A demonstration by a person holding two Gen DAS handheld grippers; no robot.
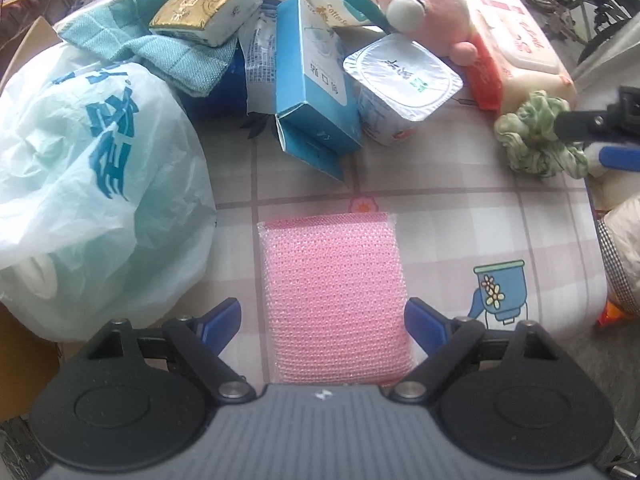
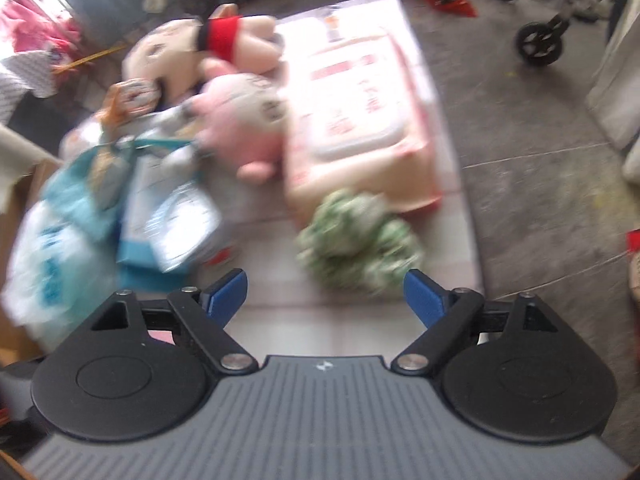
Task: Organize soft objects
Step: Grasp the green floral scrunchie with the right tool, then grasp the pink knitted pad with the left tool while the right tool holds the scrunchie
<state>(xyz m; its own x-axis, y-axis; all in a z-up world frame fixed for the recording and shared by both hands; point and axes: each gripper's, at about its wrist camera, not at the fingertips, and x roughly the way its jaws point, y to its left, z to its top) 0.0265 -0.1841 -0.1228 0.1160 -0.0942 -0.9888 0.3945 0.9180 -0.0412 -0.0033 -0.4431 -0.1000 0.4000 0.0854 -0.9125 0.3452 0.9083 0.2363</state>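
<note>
A pink mesh sponge (image 1: 336,300) in clear wrap lies flat on the checked tablecloth (image 1: 460,220). My left gripper (image 1: 324,320) points down over it, open, its blue pads (image 1: 224,320) standing either side of the sponge's near half without pressing it. A green-and-white scrunchie (image 1: 536,136) rests by the wet-wipes pack (image 1: 516,48). In the blurred right wrist view the scrunchie (image 2: 356,240) lies just beyond my right gripper (image 2: 324,296), which is open and holds nothing. That gripper's fingers (image 1: 580,124) show at the left wrist view's right edge, beside the scrunchie.
A white plastic bag (image 1: 92,184) fills the left. Behind lie a teal cloth (image 1: 160,48), a gold tissue pack (image 1: 208,8), a blue box (image 1: 312,76), a sealed white cup (image 1: 404,76) and a pink plush (image 1: 424,0). The table edge and floor (image 2: 540,160) are right.
</note>
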